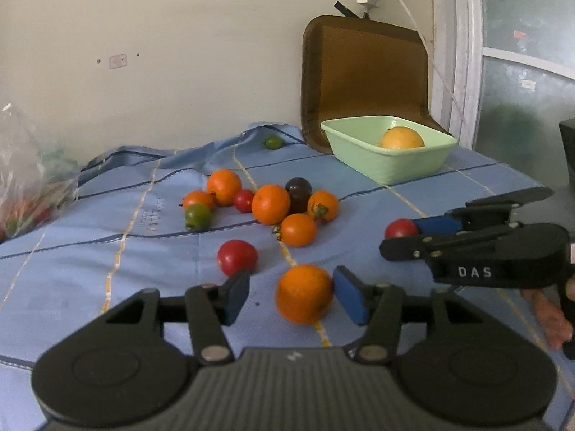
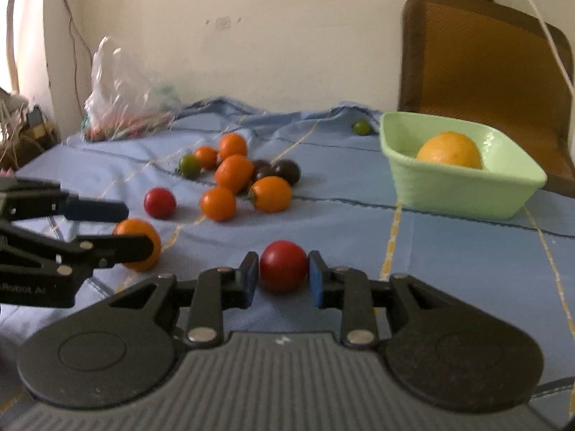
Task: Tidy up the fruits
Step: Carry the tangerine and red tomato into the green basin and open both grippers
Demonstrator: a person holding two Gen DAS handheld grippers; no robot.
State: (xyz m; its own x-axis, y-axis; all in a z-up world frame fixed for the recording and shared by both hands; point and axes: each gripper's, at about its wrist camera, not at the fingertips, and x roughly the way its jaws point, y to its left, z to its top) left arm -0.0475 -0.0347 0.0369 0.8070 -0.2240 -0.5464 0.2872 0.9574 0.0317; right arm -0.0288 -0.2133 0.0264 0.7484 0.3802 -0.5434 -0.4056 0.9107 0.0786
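Note:
Small orange, red, green and dark fruits (image 1: pixel 269 204) lie in a loose cluster on a blue cloth (image 1: pixel 107 251). My left gripper (image 1: pixel 291 296) is open around an orange fruit (image 1: pixel 303 293), which touches its right pad while the left pad stands apart. My right gripper (image 2: pixel 283 280) is closed on a red fruit (image 2: pixel 283 265) resting on the cloth; it also shows in the left wrist view (image 1: pixel 400 228). A pale green bowl (image 1: pixel 363 160) at the back right holds a large yellow-orange fruit (image 1: pixel 402 138).
A clear plastic bag (image 2: pixel 122 100) with more produce lies at the back left. A brown tray (image 1: pixel 359 72) leans on the wall behind the bowl. One green fruit (image 1: pixel 272 142) sits alone near the wall. A lone red fruit (image 1: pixel 237 256) lies by my left gripper.

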